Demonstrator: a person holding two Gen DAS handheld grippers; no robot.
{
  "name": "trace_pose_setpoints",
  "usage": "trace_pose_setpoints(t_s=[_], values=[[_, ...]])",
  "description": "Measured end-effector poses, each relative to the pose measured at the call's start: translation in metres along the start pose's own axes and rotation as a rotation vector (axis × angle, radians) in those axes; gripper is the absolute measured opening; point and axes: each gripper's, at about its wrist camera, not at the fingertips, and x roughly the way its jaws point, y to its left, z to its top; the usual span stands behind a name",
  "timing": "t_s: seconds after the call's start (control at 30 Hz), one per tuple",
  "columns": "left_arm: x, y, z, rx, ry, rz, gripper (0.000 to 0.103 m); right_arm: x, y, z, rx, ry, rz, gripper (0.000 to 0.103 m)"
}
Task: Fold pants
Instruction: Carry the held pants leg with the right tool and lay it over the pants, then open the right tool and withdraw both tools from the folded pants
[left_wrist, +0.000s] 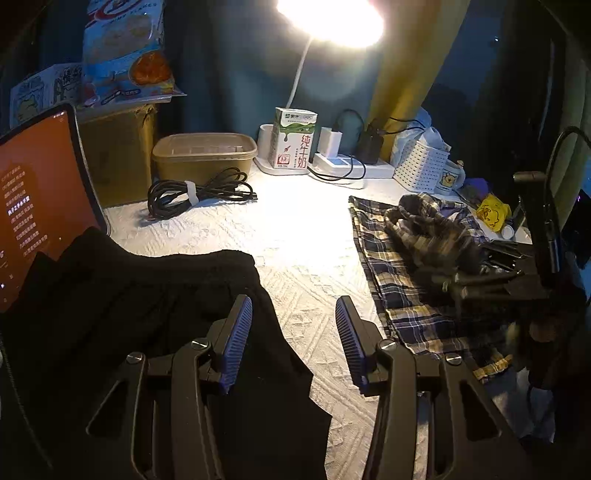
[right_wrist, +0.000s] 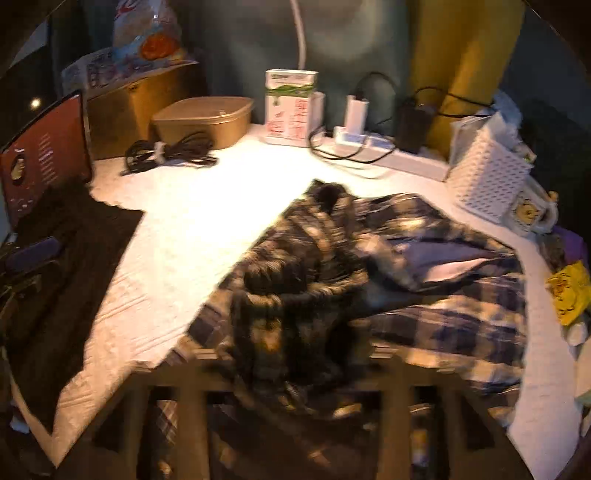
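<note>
Plaid pants (right_wrist: 388, 280) are spread rumpled on the white quilted bench (left_wrist: 295, 236), one bunched part lifted in the right hand-held gripper (left_wrist: 476, 273), whose jaws are blurred and hidden by cloth. The left hand-held gripper (left_wrist: 293, 339) is held wide open, empty, beside black cloth (left_wrist: 129, 314).

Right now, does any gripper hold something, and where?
The left gripper is open and empty. The right gripper appears to hold the bunched plaid pants; the hold is blurred.
</note>
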Motion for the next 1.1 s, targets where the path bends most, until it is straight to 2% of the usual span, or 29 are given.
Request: trace_pose_setpoints(t_s=[0.03,0.07,0.2,0.4,0.57,0.87,0.97,1.1], values=[[-0.001,-0.002,0.000,0.001,-0.001,0.000,0.047,-0.002,0.003,-0.001,-0.007,-0.009,0.012,0.090],[-0.001,-0.003,0.000,0.001,-0.001,0.001,0.047,-0.005,0.008,-0.001,-0.027,-0.015,0.030,0.091],[-0.004,-0.011,0.001,0.001,-0.004,0.006,0.047,-0.018,0.018,-0.003,-0.073,-0.044,0.069,0.091],[-0.002,-0.032,0.007,0.031,-0.001,0.004,0.047,-0.046,-0.001,-0.010,-0.050,-0.114,0.101,0.091],[0.011,-0.062,0.017,0.084,0.004,-0.026,0.047,-0.063,-0.042,-0.020,0.019,-0.163,0.076,0.091],[0.058,-0.123,0.048,0.198,0.032,-0.085,0.047,-0.063,-0.134,-0.051,0.180,-0.173,0.005,0.091],[0.080,-0.135,0.049,0.214,0.082,-0.107,0.047,-0.058,-0.149,-0.060,0.188,-0.164,0.013,0.078],[0.109,-0.142,0.039,0.247,0.146,-0.052,0.047,-0.045,-0.161,-0.068,0.192,-0.127,0.035,0.072]])
